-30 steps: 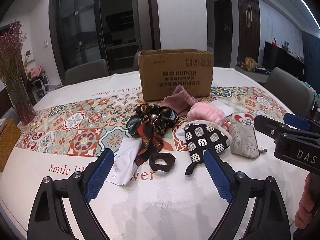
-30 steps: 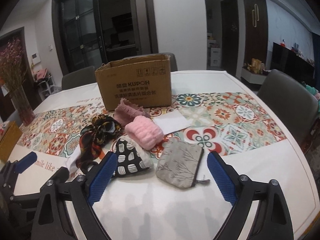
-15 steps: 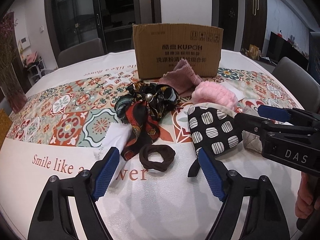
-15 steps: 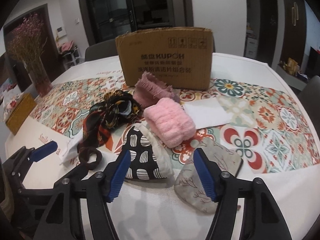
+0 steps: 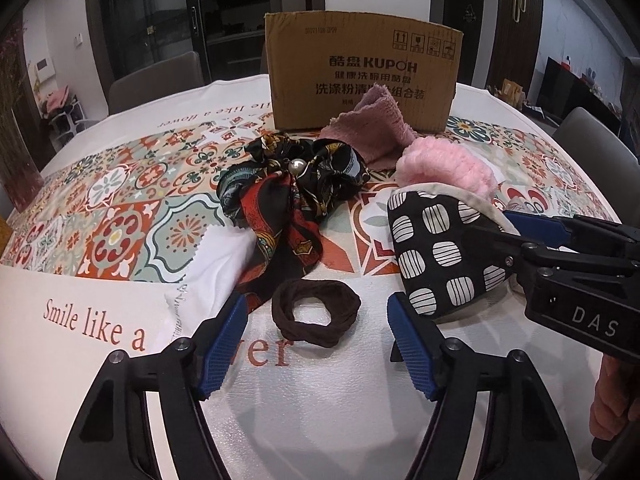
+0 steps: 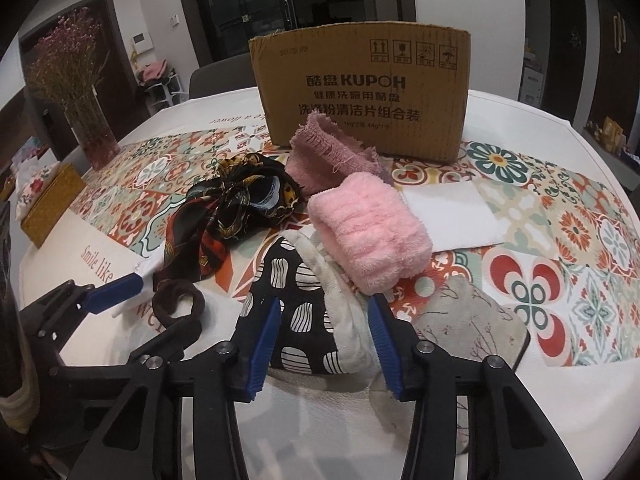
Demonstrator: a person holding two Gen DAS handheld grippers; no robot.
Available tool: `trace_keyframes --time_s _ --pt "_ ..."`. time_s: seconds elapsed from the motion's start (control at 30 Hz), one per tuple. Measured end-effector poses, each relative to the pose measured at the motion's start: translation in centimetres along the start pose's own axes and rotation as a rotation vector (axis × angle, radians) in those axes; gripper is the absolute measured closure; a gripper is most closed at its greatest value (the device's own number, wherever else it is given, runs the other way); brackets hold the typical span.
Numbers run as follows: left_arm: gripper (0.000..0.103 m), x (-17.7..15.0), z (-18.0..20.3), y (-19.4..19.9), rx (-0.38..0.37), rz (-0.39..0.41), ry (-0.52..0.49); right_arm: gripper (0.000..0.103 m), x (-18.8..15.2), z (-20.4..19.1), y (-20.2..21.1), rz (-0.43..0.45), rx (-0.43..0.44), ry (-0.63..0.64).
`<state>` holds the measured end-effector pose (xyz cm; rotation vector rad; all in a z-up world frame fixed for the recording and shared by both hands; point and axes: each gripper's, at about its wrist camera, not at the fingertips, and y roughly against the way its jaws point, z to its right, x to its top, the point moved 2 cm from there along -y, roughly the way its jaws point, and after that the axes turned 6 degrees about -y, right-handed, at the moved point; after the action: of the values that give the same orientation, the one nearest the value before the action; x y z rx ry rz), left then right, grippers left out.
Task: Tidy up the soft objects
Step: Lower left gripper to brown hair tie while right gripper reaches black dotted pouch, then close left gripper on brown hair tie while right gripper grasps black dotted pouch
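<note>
My left claw (image 5: 316,316) hangs low over the near edge of the table (image 5: 320,420), its jaws closing in but open, the brown hair band (image 5: 316,312) lying flat between the fingers, not yet pinched. My right claw (image 6: 322,322) has been closing too; its blue fingers (image 6: 266,332) sit either side of the black spotted mitt (image 6: 296,304), and I cannot tell for sure whether they press it. The pink towel (image 6: 368,232) rests against the mitt's far end, the grey pouch (image 6: 468,320) just beside my right finger. The dark scarf (image 5: 288,204) sits mid-table, with the mauve cloth (image 5: 372,128) against the cardboard box (image 5: 360,76) toward the far edge.
</note>
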<state>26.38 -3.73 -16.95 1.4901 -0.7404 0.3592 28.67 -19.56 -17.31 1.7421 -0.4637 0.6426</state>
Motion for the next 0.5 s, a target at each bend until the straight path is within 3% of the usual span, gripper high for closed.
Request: trace_keyframes --time_s 0.07,0.23,0.33,0.5 --pt "0.033 -0.1 0.0 -0.4 0.0 -0.01 0.001 0.061 0.0 0.0 -0.4 -0.009 0.009 -0.003" --pt "0.048 -0.3 0.2 -1.3 -0.016 -0.034 0.001 0.068 0.0 -0.1 -0.8 -0.02 0.028 -0.001" --pt "0.059 -0.5 0.4 -1.8 -0.034 -0.049 0.007 0.073 -0.2 -0.3 -0.6 -0.027 0.043 0.004" --pt "0.087 -0.5 0.6 -1.7 -0.065 -0.044 0.005 0.082 -0.5 -1.0 -0.1 -0.025 0.065 0.024"
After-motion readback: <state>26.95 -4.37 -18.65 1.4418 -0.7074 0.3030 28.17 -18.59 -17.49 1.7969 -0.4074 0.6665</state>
